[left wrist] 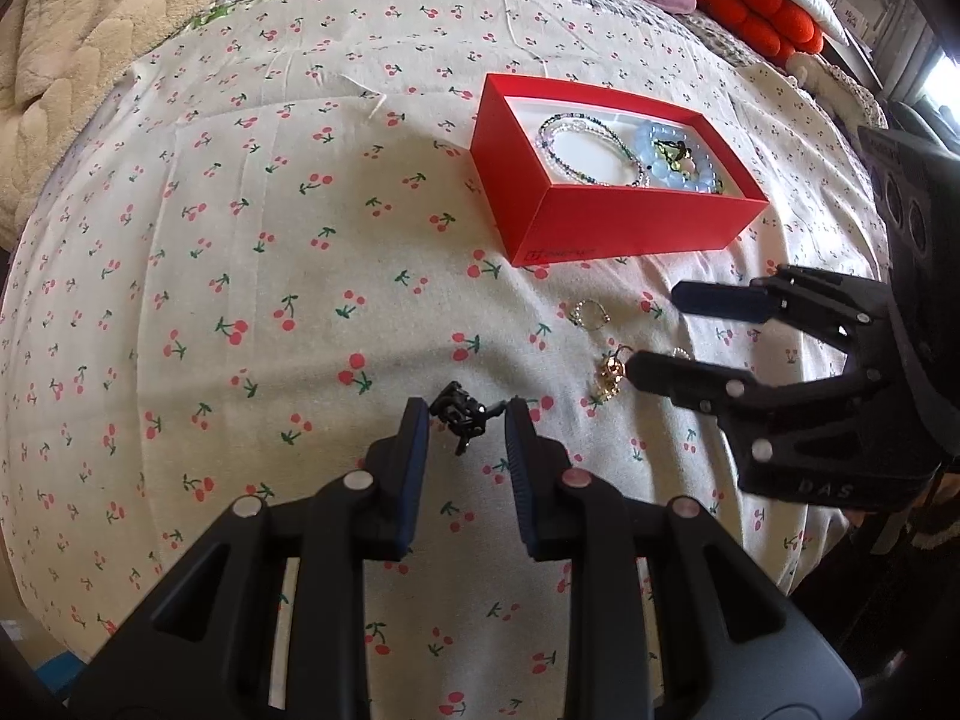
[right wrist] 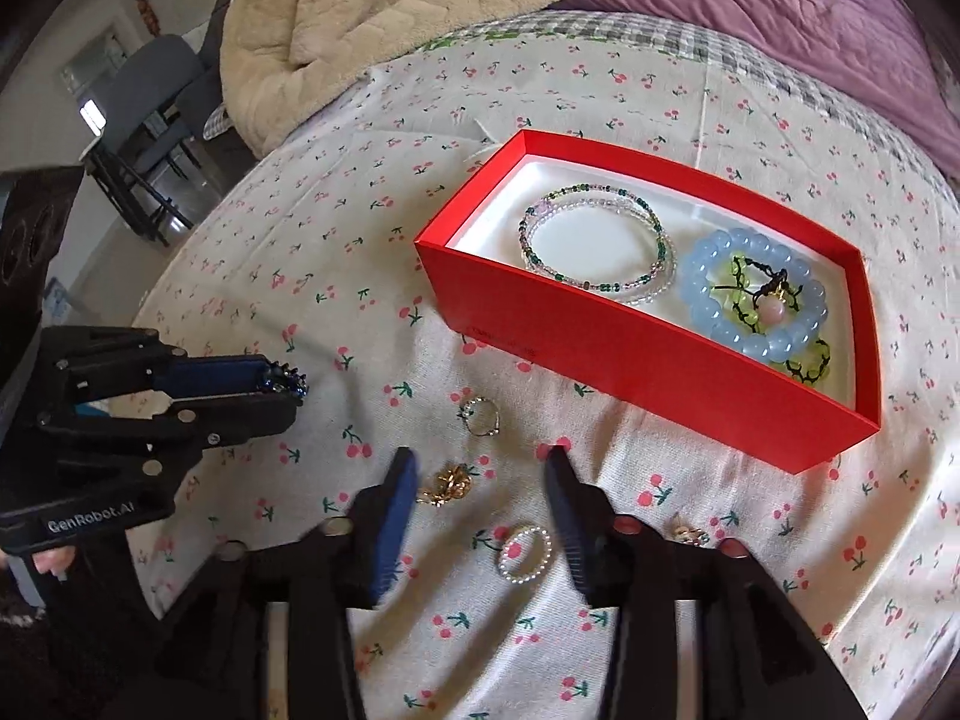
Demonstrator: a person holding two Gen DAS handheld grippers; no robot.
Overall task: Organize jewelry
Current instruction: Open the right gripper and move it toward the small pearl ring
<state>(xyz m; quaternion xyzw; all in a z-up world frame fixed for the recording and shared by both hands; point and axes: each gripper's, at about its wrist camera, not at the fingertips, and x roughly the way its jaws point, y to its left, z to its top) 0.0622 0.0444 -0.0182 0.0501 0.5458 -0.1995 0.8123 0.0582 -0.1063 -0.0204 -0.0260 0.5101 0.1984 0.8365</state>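
On cherry-print bedspread (right wrist: pixel 252 276), red box (right wrist: pixel 630 360) sitting at 1 o'clock from right gripper (right wrist: pixel 480 468), holding beaded bracelets (right wrist: pixel 594 252) and blue bead bracelet (right wrist: pixel 750 294). Left gripper (left wrist: pixel 467 414) pinching black jewelry piece (left wrist: pixel 459 414) between fingertips. Right gripper fingers standing spread, gripping nothing. Gold ring (right wrist: pixel 447 486) lying between them at 10 o'clock; pearl ring (right wrist: pixel 523 553) lying nearer palm; silver ring (right wrist: pixel 480 415) lying at 12 o'clock.
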